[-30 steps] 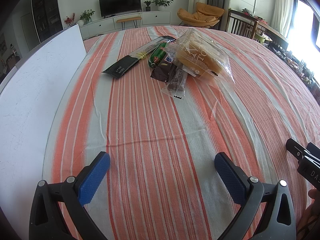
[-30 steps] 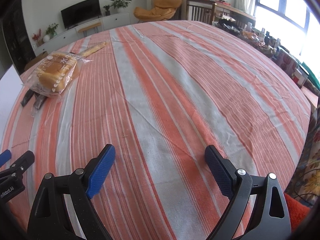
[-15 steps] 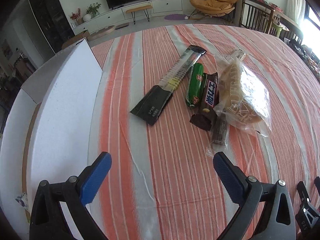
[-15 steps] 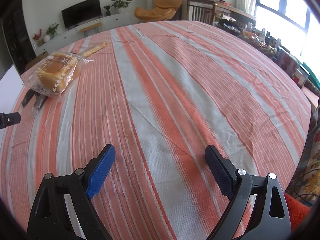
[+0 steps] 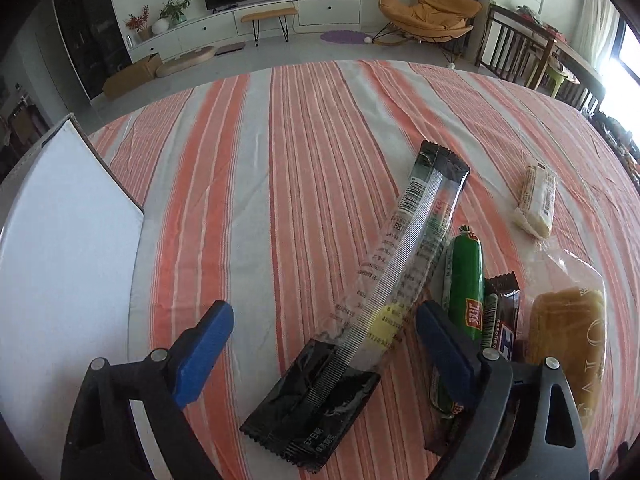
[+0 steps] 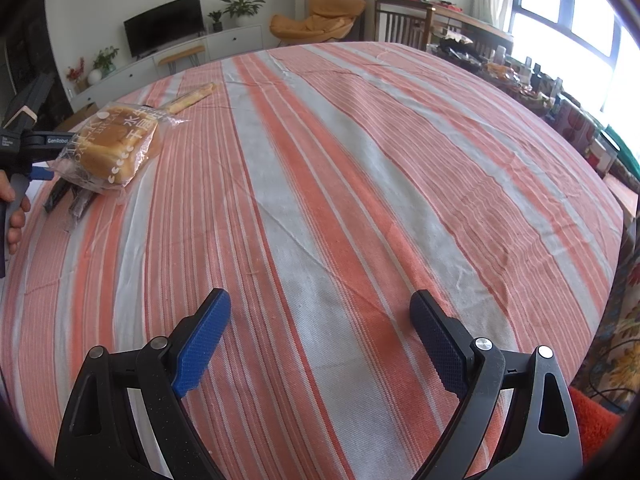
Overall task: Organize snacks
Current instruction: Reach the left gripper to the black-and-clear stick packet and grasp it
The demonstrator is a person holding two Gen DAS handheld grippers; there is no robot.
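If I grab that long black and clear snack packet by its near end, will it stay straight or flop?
The long packet will probably sag: it is thin film, gripped far from its other end. Its glossy wrapper may slip against the pads. It looks light, lying flat on the striped cloth. The left gripper is closing around it, not yet touching.

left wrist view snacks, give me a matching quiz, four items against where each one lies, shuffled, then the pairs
Things:
1. long clear packet
2. green sausage
3. bread bag
4. small pale packet

Places:
A. alone, farther out on the cloth
B. at the right edge of the row
C. between the left gripper's fingers
D. just right of the long packet

Pairs: 1-C, 2-D, 3-B, 4-A
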